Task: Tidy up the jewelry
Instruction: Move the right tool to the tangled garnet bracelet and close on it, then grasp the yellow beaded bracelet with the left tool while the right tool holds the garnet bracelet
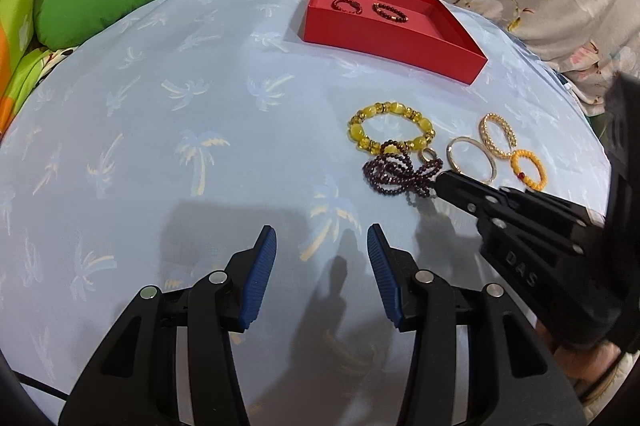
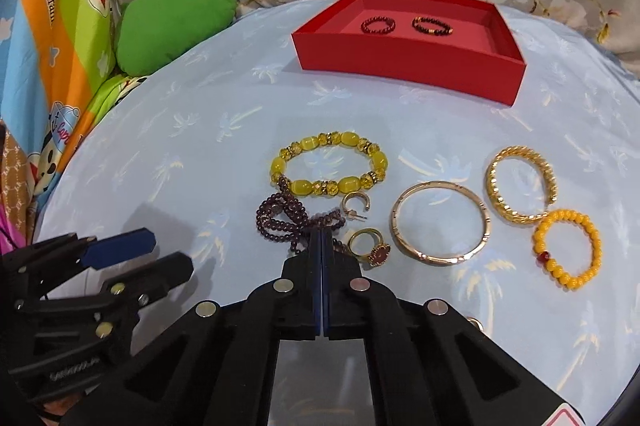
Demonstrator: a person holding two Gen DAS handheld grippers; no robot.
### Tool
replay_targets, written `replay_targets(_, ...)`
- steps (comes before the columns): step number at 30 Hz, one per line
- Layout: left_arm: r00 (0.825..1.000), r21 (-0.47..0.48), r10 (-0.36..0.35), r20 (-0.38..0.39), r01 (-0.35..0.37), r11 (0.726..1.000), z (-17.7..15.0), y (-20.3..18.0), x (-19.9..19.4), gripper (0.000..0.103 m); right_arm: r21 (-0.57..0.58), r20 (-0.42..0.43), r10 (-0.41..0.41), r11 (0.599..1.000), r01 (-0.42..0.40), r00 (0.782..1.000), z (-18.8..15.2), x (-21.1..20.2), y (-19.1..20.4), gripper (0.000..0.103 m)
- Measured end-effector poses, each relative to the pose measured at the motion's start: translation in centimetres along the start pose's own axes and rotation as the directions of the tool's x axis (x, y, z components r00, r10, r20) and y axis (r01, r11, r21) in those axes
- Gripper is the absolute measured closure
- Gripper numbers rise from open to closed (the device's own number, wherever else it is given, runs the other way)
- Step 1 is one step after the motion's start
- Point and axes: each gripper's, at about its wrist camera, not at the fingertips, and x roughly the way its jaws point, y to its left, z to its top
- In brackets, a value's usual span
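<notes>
The left gripper hovers low with its blue-padded fingers spread wide apart, holding nothing. The right gripper reaches forward at its right, jaws pressed together, its tips pinching a strand of the dark purple bead necklace.

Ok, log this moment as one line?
right claw: shut on dark purple beaded strand | left claw: open, idle | red cardboard box: two dark beaded bracelets inside
</notes>
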Motion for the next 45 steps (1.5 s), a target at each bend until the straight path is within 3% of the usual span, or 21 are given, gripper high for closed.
replay_targets(8,1.000,0.004,-0.015,0.023,0.015,1.000,2.1,-1.2,0.4,0.058,0.067,0.012,0.051,0.996,-0.052,0.999,0.1,-2.1,-1.8,0.102)
replay_targets(10,1.000,0.008,-0.014,0.026,0.014,1.000,2.3,-1.5,0.4,0.058,0.073,0.010,0.059,0.996,-0.059,0.998,0.4,-1.9,-1.8,0.094)
replay_targets(12,1.000,0.007,-0.013,0.025,0.013,1.000,2.4,-1.6,0.4,0.058,0.080,0.010,0.054,0.995,-0.055,0.998,0.6,-1.4,-1.7,0.068)
replay_targets(14,1.000,0.003,-0.005,0.024,0.005,1.000,2.4,-1.5,0.5,0.058,0.078,0.011,0.055,0.995,-0.056,0.998,0.9,-0.8,-1.5,0.068)
replay_targets(19,1.000,-0.016,0.018,0.018,-0.018,1.000,2.5,-0.4,0.7,0.058,0.063,-0.013,0.064,0.996,-0.063,0.998,1.6,1.1,-0.7,0.069)
replay_targets(24,1.000,-0.031,0.022,0.017,-0.022,0.999,2.7,0.6,0.8,0.058,0.072,-0.018,0.074,0.995,-0.072,0.997,1.5,2.0,-0.9,0.099)
replay_targets(38,1.000,0.010,-0.022,0.015,0.021,1.000,5.8,-2.3,3.4,0.055,0.149,0.058,0.041,0.988,-0.049,0.998,0.6,-2.8,-3.9,0.099)
replay_targets(45,1.000,0.041,0.011,-0.014,-0.010,0.999,7.4,-3.3,6.7,0.055,0.199,0.078,0.040,0.978,-0.055,0.996,1.2,-3.4,-6.0,0.099)
